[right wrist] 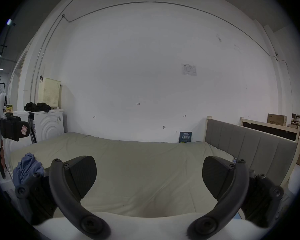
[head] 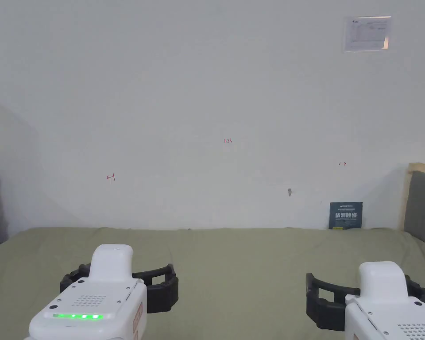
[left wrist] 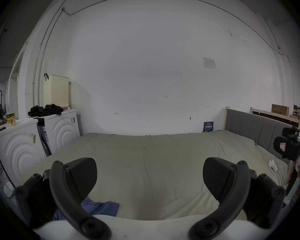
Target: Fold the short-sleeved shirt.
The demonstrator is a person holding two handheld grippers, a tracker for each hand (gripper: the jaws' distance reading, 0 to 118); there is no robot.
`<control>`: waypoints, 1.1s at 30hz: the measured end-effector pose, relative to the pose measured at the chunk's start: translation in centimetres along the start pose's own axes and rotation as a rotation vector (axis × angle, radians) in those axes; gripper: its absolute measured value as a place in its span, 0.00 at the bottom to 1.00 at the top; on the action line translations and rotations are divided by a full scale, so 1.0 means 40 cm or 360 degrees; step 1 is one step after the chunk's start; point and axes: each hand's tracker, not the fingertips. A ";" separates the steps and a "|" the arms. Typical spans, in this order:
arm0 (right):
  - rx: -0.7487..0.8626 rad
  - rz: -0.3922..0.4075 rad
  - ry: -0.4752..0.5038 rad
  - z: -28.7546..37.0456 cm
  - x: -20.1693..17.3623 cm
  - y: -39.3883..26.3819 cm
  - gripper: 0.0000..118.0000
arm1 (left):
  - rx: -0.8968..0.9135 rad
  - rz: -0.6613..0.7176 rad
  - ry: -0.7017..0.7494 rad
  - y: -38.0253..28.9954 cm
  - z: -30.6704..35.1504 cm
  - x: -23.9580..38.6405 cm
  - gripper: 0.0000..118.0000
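Note:
A crumpled blue shirt (right wrist: pixel 27 167) lies in a heap on the near left part of the olive-green bed (head: pixel 233 261); a flat corner of the shirt (left wrist: pixel 100 207) peeks out under my left gripper's jaws. My left gripper (left wrist: pixel 149 176) hovers above the bed with its jaws wide apart and nothing between them. Farther right, my right gripper (right wrist: pixel 149 176) is held level over the bed, open and empty too. Both white gripper bodies sit at the bottom of the head view, the left gripper (head: pixel 118 283) and the right gripper (head: pixel 362 296).
A white wall (head: pixel 207 110) backs the bed. A grey padded headboard (right wrist: pixel 249 146) closes the right side. Two white washing machines (left wrist: pixel 59 131) stand at the left, with dark clothes (left wrist: pixel 45 110) and a cream basket (left wrist: pixel 55 91) on top. A small white object (left wrist: pixel 272 165) lies near the headboard.

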 end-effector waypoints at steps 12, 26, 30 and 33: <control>0.0021 -0.0035 -0.0103 0.005 0.000 -0.006 0.00 | -0.0012 0.0032 0.0029 -0.005 0.005 -0.020 0.00; -0.0103 0.0004 -0.0088 0.000 -0.015 -0.022 0.00 | -0.0081 0.0105 0.0035 -0.021 0.014 -0.037 0.00; -0.0117 0.0033 0.0013 -0.026 -0.077 -0.017 0.01 | -0.0091 0.0088 0.0110 -0.042 0.031 -0.089 0.00; -0.0127 0.0004 0.0128 -0.047 -0.153 -0.024 0.01 | -0.0107 0.0087 0.0212 -0.056 0.050 -0.168 0.00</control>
